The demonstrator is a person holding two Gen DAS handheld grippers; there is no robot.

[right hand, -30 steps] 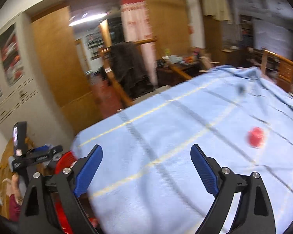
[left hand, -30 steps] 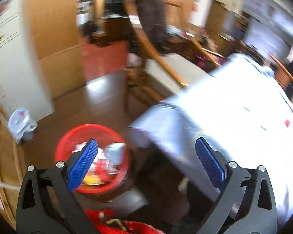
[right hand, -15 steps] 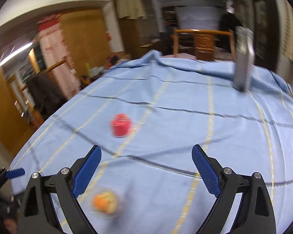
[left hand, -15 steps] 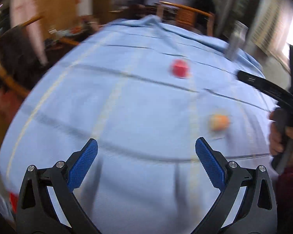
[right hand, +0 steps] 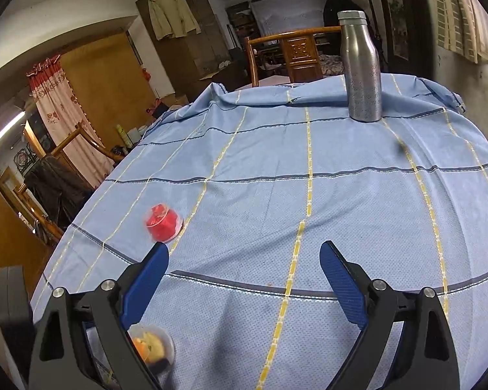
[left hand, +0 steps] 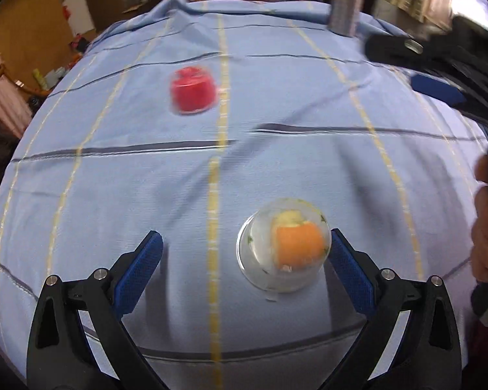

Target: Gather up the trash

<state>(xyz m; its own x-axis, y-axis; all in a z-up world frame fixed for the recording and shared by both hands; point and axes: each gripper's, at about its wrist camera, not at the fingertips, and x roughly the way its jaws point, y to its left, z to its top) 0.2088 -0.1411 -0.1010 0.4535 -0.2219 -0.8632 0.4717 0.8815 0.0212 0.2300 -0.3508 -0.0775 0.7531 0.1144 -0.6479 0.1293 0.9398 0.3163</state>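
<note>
A clear plastic cup with orange and yellow scraps [left hand: 284, 250] lies on the blue checked tablecloth [left hand: 114, 178]. My left gripper [left hand: 244, 260] is open, and the cup sits between its fingers, close to the right finger [left hand: 349, 276]. A red cup-shaped piece of trash [left hand: 193, 89] lies farther out on the cloth. In the right wrist view my right gripper [right hand: 244, 271] is open and empty above the cloth, with the red trash [right hand: 162, 222] just beyond its left finger and the clear cup [right hand: 151, 346] low at the left.
A steel bottle [right hand: 361, 68] stands at the far side of the table. A wooden chair [right hand: 292, 52] is behind it. Another chair with a dark coat [right hand: 53, 188] stands at the left. A hand [left hand: 486, 227] holds the right gripper's handle at the right edge.
My left gripper swung from the red bin on the floor to the table and closed in on the clear cup. My right gripper turned toward the bottle and the red trash.
</note>
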